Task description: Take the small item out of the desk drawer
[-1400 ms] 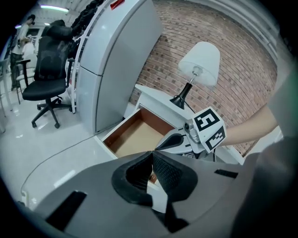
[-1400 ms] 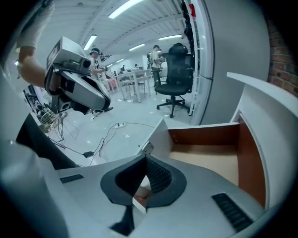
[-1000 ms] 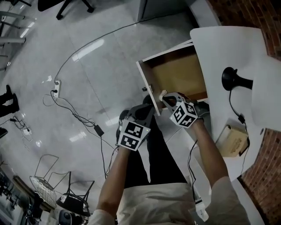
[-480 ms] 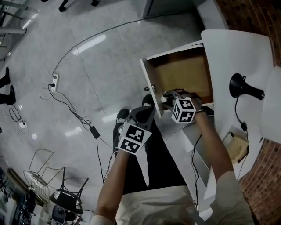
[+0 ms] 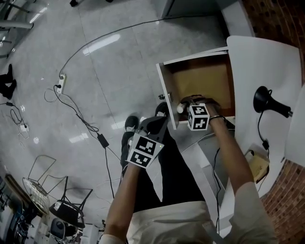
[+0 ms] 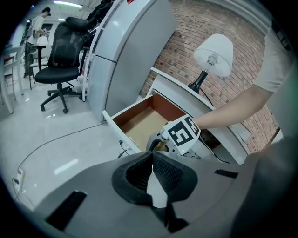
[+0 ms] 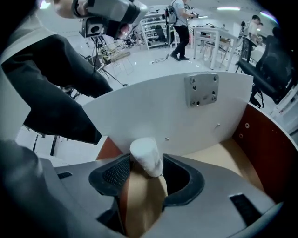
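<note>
The right gripper (image 7: 146,163), jaws just opening and now spread, is straddling the small white cylinder (image 7: 145,155) against the drawer (image 7: 186,121) front wall. Its long axis is running up-frame along the jaws. The left gripper (image 6: 151,160), pressed together and empty, is hovering farther away.

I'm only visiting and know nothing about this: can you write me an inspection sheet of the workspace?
Surface: white desk, its drawer pulled open.
Job's things: small white item inside, near the drawer's front panel.
Clutter: black lamp, tan box on desk.
Grippers: right gripper open, fingers just opened, item between them; left gripper shut, empty.
Cables: power strip and cords on floor.
Surroundings: glossy floor, brick wall, office chair.
</note>
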